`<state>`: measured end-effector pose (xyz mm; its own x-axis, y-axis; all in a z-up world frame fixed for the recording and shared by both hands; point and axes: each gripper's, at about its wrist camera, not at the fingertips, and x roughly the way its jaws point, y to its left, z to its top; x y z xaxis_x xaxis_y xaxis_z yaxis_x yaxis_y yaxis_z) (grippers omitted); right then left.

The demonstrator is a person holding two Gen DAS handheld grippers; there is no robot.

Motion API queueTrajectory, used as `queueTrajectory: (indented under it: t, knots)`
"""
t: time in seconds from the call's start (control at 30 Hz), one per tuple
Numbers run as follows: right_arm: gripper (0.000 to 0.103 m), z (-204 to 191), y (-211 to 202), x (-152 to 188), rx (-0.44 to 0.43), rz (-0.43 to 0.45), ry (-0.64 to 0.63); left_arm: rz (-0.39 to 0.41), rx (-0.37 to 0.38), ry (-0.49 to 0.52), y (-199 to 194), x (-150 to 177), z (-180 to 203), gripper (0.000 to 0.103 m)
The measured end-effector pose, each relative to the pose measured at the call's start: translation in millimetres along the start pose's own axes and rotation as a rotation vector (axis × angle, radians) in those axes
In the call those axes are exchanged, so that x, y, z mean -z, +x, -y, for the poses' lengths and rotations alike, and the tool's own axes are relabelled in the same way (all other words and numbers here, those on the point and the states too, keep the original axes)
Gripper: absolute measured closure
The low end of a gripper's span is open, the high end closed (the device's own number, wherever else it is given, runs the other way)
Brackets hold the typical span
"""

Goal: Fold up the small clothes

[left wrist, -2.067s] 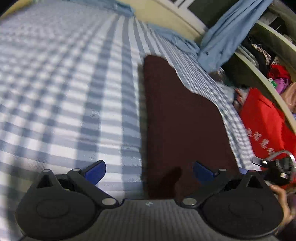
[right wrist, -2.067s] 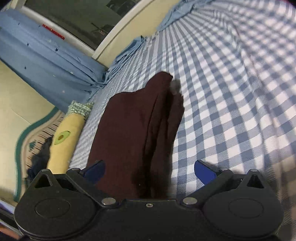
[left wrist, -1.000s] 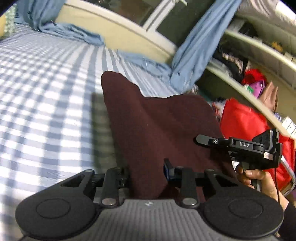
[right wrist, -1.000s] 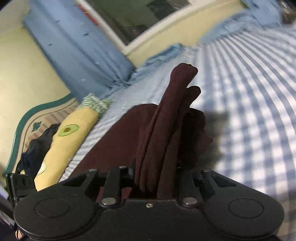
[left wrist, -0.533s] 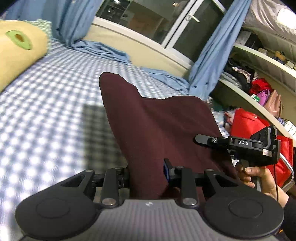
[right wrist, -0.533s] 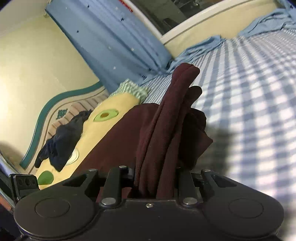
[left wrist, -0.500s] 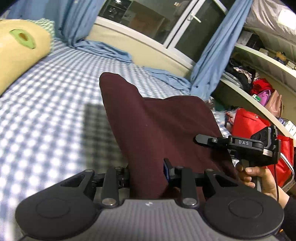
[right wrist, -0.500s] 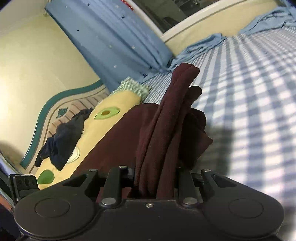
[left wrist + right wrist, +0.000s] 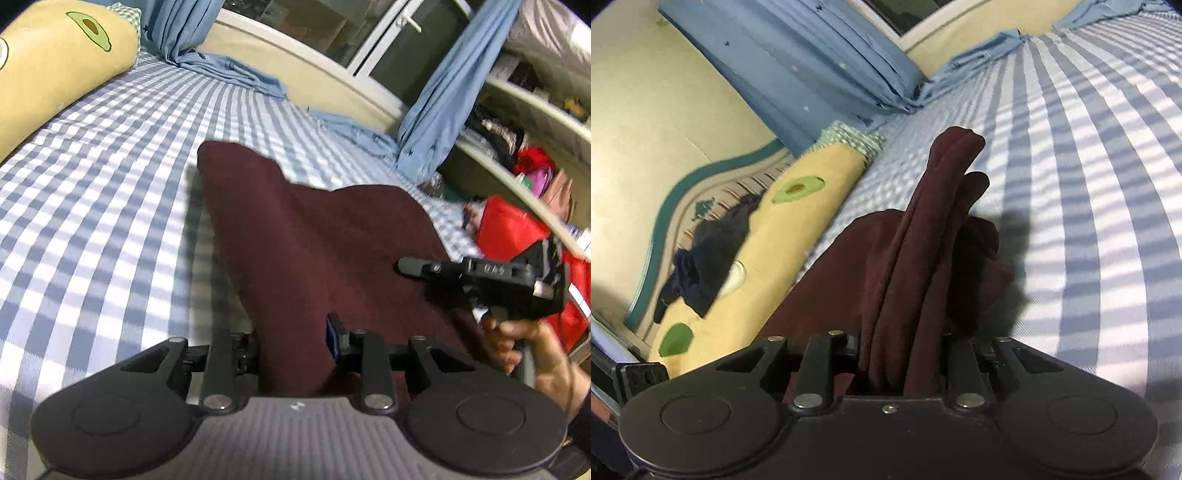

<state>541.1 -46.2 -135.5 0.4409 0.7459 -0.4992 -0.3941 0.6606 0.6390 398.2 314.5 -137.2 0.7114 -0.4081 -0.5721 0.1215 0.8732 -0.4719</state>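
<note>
A dark maroon garment (image 9: pixel 317 243) is held up off the blue checked bed (image 9: pixel 103 206). My left gripper (image 9: pixel 293 341) is shut on its near edge, and the cloth stretches away from it to a far corner. My right gripper (image 9: pixel 901 349) is shut on a bunched, folded end of the same garment (image 9: pixel 923 236), which stands up between its fingers. In the left wrist view the right gripper (image 9: pixel 480 275) shows at the right, held by a hand, beside the cloth's right edge.
A long yellow avocado-print pillow (image 9: pixel 48 62) lies along the bed's left side, also in the right wrist view (image 9: pixel 764 236), with dark clothes (image 9: pixel 701 254) on it. Blue curtains (image 9: pixel 443 96) and a window sill stand at the far end. A red bag (image 9: pixel 517 236) and cluttered shelves are at right.
Both grippers closed on the garment and lifted it off the bed. Since half a second ago both have moved on with it; the views have shifted and the pillow shows more.
</note>
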Motion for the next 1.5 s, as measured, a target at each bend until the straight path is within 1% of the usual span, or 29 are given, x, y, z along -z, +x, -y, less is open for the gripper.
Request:
queueTrajectory:
  t: [0.07, 0.1, 0.13, 0.17, 0.2, 0.23, 0.27, 0.3, 0.33, 0.37, 0.43, 0.5, 0.57, 0.67, 0.77, 0.87, 0.93, 0.97, 1.0, 1.03, 1.07, 1.13, 1.17, 1.2, 1.27, 1.3, 1.37, 1.43, 1.5]
  knots:
    - [0.076, 7.4, 2.2, 5.7, 0.009, -0.010, 0.004, 0.007, -0.003, 0.008, -1.3, 11.6, -4.4, 0.066]
    - [0.072, 8.9, 2.3, 7.5, 0.020, -0.010, -0.019, 0.008, -0.002, -0.003, -1.2, 13.0, -7.1, 0.060]
    - [0.068, 8.8, 1.9, 9.8, 0.041, -0.012, -0.054, 0.008, -0.016, -0.009, -1.4, 13.7, -9.1, 0.047]
    - [0.056, 8.7, 1.3, 11.7, 0.069, -0.022, -0.077, 0.010, -0.040, -0.004, -2.6, 14.6, -9.8, 0.041]
    - [0.035, 9.2, 0.5, 13.8, 0.100, -0.035, -0.079, 0.013, -0.067, 0.014, -5.0, 16.3, -9.4, 0.035]
    - [0.026, 10.9, -2.3, 14.5, 0.129, -0.049, -0.068, 0.015, -0.078, 0.024, -8.1, 17.9, -8.6, 0.033]
    - [0.024, 12.3, -10.1, 16.2, 0.144, -0.042, -0.064, 0.013, -0.081, 0.024, -12.0, 18.8, -7.7, 0.033]
    - [0.024, 12.2, -20.5, 18.4, 0.141, -0.020, -0.078, 0.013, -0.091, 0.020, -16.7, 19.3, -6.2, 0.032]
    - [0.025, 12.4, -32.5, 21.7, 0.142, 0.005, -0.107, 0.014, -0.119, 0.021, -22.3, 20.0, -3.4, 0.026]
    - [0.026, 9.2, -47.1, 25.4, 0.153, 0.045, -0.138, 0.022, -0.161, 0.036, -29.2, 20.8, 1.3, 0.023]
    - [0.026, -0.5, -74.6, 32.0, 0.202, 0.109, -0.171, 0.052, -0.246, 0.118, -48.2, 25.4, 15.8, 0.020]
    - [0.026, -18.2, -98.4, 40.7, 0.221, 0.147, -0.233, 0.071, -0.289, 0.167, -66.7, 28.1, 29.7, 0.020]
    - [0.026, -43.6, -120.6, 55.1, 0.192, 0.167, -0.315, 0.103, -0.274, 0.187, -86.2, 31.2, 44.3, 0.019]
    - [0.026, -74.3, -144.5, 81.8, 0.101, 0.226, -0.357, 0.159, -0.229, 0.193, -105.5, 38.8, 67.6, 0.019]
    - [0.026, -86.0, -140.6, 105.4, 0.052, 0.216, -0.350, 0.185, -0.179, 0.172, -101.1, 41.6, 79.2, 0.018]
    - [0.029, -86.7, -116.4, 120.8, 0.053, 0.162, -0.343, 0.142, -0.213, 0.178, -75.5, 45.2, 77.4, 0.019]
    - [0.030, -78.4, -100.3, 128.8, 0.084, 0.124, -0.335, 0.099, -0.270, 0.190, -58.9, 53.7, 70.0, 0.020]
    - [0.034, -72.5, -94.5, 132.3, 0.118, 0.107, -0.335, 0.080, -0.291, 0.187, -53.3, 59.9, 63.8, 0.020]
    - [0.041, -65.7, -91.4, 135.1, 0.151, 0.093, -0.330, 0.055, -0.292, 0.169, -49.0, 65.8, 56.3, 0.020]
    - [0.042, -57.4, -92.1, 140.3, 0.162, 0.073, -0.322, 0.031, -0.284, 0.142, -45.8, 70.6, 48.2, 0.019]
    - [0.043, -52.0, -93.0, 146.2, 0.163, 0.059, -0.315, 0.026, -0.273, 0.127, -44.6, 74.9, 42.3, 0.018]
    - [0.045, -49.3, -97.8, 155.7, 0.160, 0.075, -0.346, 0.047, -0.261, 0.125, -47.6, 79.3, 39.8, 0.018]
    - [0.046, -51.2, -100.1, 156.9, 0.164, 0.061, -0.366, 0.046, -0.269, 0.125, -49.3, 78.3, 42.0, 0.018]
    - [0.048, -53.8, -103.5, 154.9, 0.169, 0.060, -0.366, 0.050, -0.274, 0.131, -51.7, 77.2, 44.6, 0.019]
    - [0.047, -60.0, -115.6, 144.6, 0.134, 0.099, -0.332, 0.068, -0.284, 0.156, -59.0, 74.6, 52.0, 0.019]
    - [0.042, -63.8, -120.4, 135.8, 0.114, 0.132, -0.337, 0.080, -0.285, 0.165, -62.0, 72.3, 53.8, 0.019]
    - [0.036, -71.3, -120.6, 106.5, 0.101, 0.167, -0.373, 0.104, -0.272, 0.178, -70.6, 70.2, 58.6, 0.017]
    - [0.036, -71.1, -108.1, 74.4, 0.086, 0.180, -0.385, 0.129, -0.278, 0.191, -78.2, 67.6, 64.5, 0.010]
    - [0.036, -60.2, -84.0, 40.9, 0.057, 0.164, -0.354, 0.165, -0.308, 0.199, -86.3, 65.3, 68.6, 0.005]
